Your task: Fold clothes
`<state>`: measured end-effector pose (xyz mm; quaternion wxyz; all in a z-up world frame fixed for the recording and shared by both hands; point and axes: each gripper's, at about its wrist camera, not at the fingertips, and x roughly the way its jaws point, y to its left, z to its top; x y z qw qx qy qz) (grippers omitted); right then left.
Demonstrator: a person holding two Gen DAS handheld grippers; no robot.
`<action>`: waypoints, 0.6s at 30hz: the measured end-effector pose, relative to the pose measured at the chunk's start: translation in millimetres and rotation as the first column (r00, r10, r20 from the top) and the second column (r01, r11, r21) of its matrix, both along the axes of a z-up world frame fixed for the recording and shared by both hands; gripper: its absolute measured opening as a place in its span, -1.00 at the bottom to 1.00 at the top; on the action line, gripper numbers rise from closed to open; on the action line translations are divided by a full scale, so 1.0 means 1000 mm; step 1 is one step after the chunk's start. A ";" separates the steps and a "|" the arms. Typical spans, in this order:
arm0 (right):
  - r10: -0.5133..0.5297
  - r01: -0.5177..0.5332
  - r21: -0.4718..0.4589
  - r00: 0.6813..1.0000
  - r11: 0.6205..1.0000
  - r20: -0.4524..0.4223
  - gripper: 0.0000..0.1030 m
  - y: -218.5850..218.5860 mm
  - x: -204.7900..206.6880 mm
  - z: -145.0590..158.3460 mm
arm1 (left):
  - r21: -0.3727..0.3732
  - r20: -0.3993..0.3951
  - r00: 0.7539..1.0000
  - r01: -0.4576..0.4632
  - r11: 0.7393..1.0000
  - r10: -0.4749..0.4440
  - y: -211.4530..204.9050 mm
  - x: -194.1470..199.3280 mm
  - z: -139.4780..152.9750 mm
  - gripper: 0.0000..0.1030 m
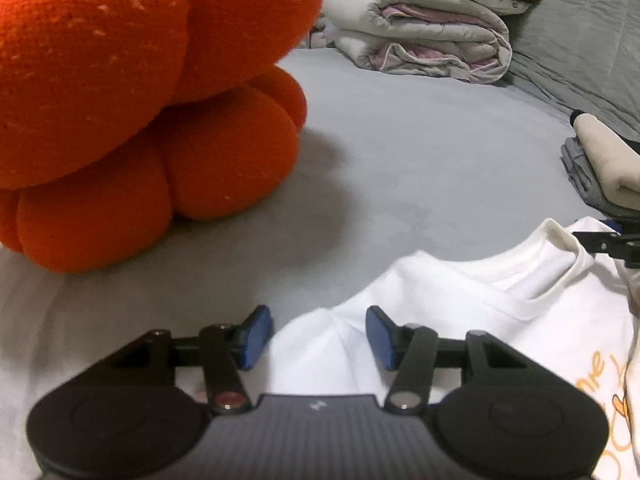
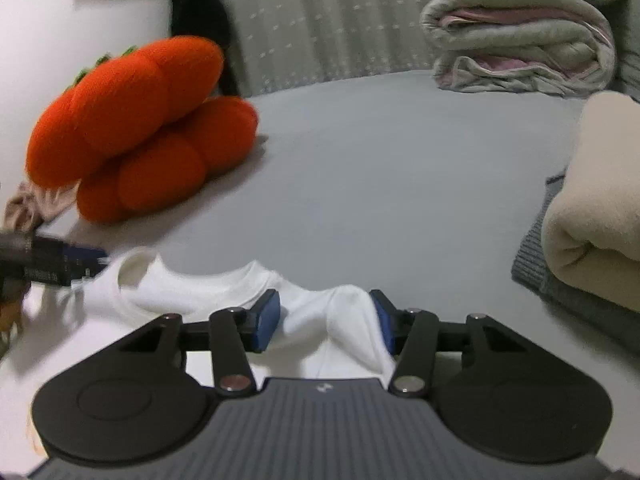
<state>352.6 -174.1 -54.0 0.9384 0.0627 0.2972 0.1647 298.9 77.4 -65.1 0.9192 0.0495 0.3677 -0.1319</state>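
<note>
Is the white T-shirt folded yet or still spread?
Not folded: the white T-shirt lies spread and rumpled, collar showing, bunched between the open right gripper.

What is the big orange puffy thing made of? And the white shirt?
The orange cushion looks like knitted yarn over soft stuffing: its surface shows a fine looped texture with small fuzzy flecks, and it bulges in round lobes. The white shirt seems to be matte cotton-type jersey, judging by its soft wrinkles and ribbed collar, though the exact fibre can't be told.

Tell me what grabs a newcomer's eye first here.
The big knitted orange pumpkin-shaped cushion dominates the grey bed's far left. Nearer, a white cotton T-shirt lies spread between both open grippers, left gripper and right gripper.
</note>
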 end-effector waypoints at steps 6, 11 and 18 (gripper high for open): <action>0.055 -0.052 -0.116 0.998 0.992 0.021 -0.66 0.021 -0.003 -0.001 | -0.026 -0.030 1.000 -0.006 1.000 0.005 -0.007 -0.002 0.005 -0.83; 0.010 0.009 -0.152 0.992 0.988 0.128 -0.72 0.025 -0.015 0.003 | -0.076 0.163 0.975 -0.141 0.987 0.152 0.000 -0.023 0.011 -0.84; -0.044 0.086 -0.236 0.983 0.968 0.178 -0.74 0.035 -0.005 -0.004 | -0.049 0.221 0.953 -0.203 0.978 0.209 -0.005 -0.020 -0.004 -0.82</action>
